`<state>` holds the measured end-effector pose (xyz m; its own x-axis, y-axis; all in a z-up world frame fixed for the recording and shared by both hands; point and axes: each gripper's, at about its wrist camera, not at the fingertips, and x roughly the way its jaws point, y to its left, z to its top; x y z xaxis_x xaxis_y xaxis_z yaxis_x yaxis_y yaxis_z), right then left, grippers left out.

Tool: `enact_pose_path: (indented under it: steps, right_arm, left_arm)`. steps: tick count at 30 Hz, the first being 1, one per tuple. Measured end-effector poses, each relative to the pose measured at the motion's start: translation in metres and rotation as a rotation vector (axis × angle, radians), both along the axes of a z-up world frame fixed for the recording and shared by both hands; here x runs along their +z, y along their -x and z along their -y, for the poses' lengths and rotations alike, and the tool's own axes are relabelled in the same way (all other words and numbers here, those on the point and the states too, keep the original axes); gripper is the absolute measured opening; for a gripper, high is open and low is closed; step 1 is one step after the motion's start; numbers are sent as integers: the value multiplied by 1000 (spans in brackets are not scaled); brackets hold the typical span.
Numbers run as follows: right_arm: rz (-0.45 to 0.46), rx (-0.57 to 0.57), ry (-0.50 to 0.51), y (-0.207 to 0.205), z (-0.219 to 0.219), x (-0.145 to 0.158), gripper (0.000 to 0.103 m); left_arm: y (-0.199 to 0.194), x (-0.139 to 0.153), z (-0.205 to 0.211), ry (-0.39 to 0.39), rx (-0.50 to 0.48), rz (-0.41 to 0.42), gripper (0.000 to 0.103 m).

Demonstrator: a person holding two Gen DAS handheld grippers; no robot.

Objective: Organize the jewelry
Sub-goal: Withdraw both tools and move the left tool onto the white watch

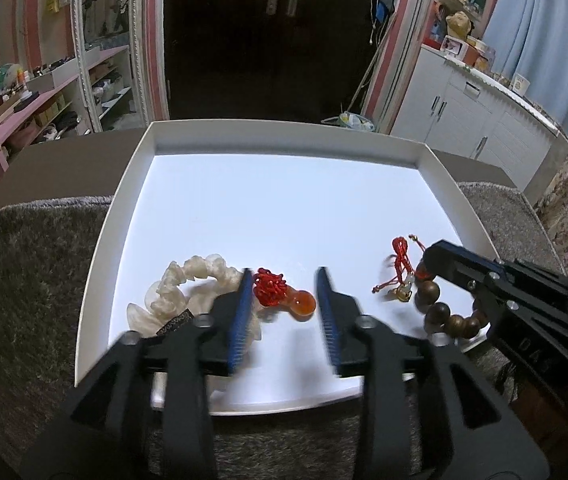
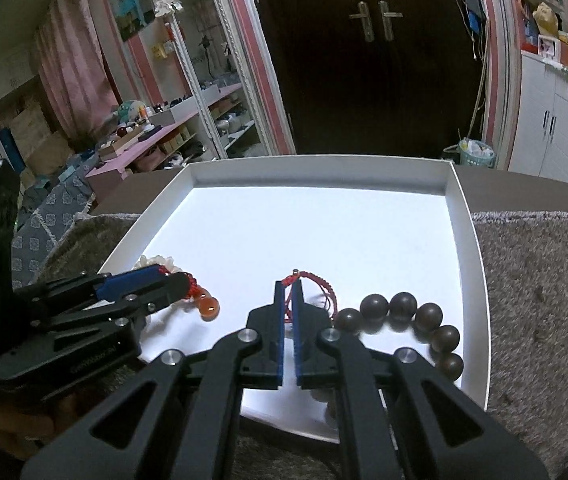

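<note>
— Beads first? What sits at the left of the white tray (image 1: 131,168)?

— White bracelet (image 1: 175,288). Next, the left gripper (image 1: 284,276) is spread wide around a red knot charm (image 1: 279,294) with an orange bead.

— And right?

— The right gripper (image 2: 288,286) pinches a red cord (image 2: 326,292). Brown bead bracelet (image 2: 416,316) lies beside it.

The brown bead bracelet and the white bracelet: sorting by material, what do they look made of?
The brown bead bracelet looks like polished wood: dark, large round beads with a soft sheen. The white bracelet looks like translucent carved stone, shell or resin: milky, glossy, petal-like pieces; which one is unclear.
</note>
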<state>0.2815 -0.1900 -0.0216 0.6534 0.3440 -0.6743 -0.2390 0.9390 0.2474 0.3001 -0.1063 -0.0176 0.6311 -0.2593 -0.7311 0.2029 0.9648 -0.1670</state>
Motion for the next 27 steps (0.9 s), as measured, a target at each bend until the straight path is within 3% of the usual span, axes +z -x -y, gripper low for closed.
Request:
enact_pose_path:
  steps: [1,3,9,16,23,27]
  right_arm:
    - [-1,4,-6,0,1,1,27]
    - [26,-10,-18,4,4,8,48]
    - [121,-42,-6,24,16,44,48]
    - [201,-102,15,81,46,70,48]
    - [186,-141,89,176,72,53,48]
    - [97,-172,109,220,81,22,48]
  left_arm:
    - [1,1,-1,5,4,5,47]
    - [2,6,-3,7,12,16,51]
    - [16,36,-19,31,45,85,52]
    - [73,75,-54,23,102,207,55]
    - [168,57,-81,-27,123,237,59]
    - [216,27,-86,-55,112,189,59]
